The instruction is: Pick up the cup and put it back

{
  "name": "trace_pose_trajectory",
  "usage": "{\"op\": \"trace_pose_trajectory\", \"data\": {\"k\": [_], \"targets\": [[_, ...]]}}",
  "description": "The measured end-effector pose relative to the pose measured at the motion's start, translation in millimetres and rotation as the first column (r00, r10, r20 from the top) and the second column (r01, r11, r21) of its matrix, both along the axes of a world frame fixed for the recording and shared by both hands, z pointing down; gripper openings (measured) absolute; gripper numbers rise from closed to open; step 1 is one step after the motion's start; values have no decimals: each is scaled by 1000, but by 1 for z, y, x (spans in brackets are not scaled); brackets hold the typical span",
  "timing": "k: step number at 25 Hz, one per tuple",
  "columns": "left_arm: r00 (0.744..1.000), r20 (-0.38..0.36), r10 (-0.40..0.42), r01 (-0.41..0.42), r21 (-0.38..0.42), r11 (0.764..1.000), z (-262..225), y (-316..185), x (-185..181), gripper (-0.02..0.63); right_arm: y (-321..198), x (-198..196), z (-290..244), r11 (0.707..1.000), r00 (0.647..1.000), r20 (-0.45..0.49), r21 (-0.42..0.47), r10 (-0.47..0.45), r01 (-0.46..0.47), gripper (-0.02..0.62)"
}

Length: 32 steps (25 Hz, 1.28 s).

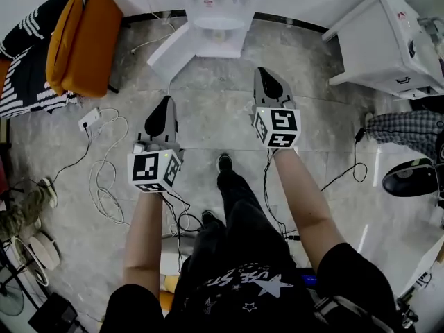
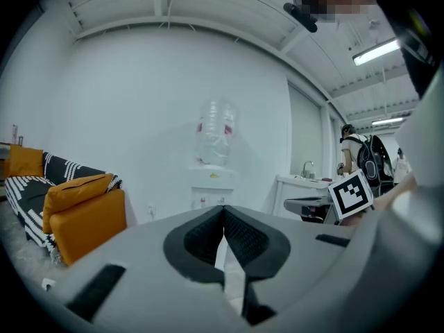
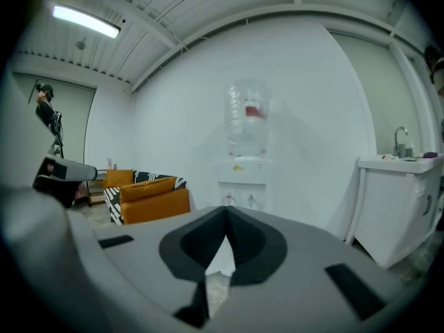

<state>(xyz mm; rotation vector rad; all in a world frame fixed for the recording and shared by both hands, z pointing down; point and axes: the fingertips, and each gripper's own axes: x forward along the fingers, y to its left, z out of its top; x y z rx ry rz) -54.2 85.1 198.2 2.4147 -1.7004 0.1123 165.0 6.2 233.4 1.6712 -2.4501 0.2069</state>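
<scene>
Head view: you are standing on the grey floor (image 1: 208,123) and holding the left gripper (image 1: 165,103) and the right gripper (image 1: 263,73) out ahead of you. Both are pointing toward twelve o'clock, at the water dispenser (image 1: 216,19). An orange sofa (image 1: 83,40) is sitting at ten o'clock and a white counter (image 1: 378,47) at two o'clock. Loose cables (image 1: 104,179) are trailing over the floor at eight o'clock. No cup is showing anywhere here, so you are not yet able to place it from your fingers or read its long axis. The right gripper is reaching nearer both the dispenser and the counter, so it is probably the better-placed hand.

Left gripper view: the left fingers (image 2: 201,238) are meeting at their tips with nothing between them. The dispenser is standing straight past them at twelve o'clock, carrying a clear bottle (image 2: 214,141); how full it is cannot be told. The counter is lying off at three o'clock. Again no cup is showing.

Right gripper view: the right fingers (image 3: 198,245) are also pressing together, holding nothing. The dispenser is rising at twelve o'clock, the sofa is sitting at nine o'clock, and the counter with its tap (image 3: 400,141) at three o'clock. The cup is not showing here either. You are likely going to have to find it first and open the fingers before reaching.
</scene>
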Motion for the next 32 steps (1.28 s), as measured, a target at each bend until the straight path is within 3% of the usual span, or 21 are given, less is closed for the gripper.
{"op": "trace_pose_trajectory", "data": {"k": [4,11,20,26,32], "targets": [[1000,12,11,-11,10,1000,-20,59,-9,9,60,1,-33,1000,999,31,7,25,-25,6],[999,29,16,-16,5,1000,-46,157,-35,9,172,-15,-81,999,1000,-4,35,8,-8,5],[999,40,26,-27,0,1000,-72,243,-39,8,294,-5,-136,998,999,-50,67,-10,14,5],[998,54,10,-12,29,999,-84,277,-25,8,333,8,-151,995,999,-24,95,-24,26,5],[998,59,19,-22,49,999,-137,297,-8,8,347,12,-203,992,998,-43,110,-54,59,5]]}}
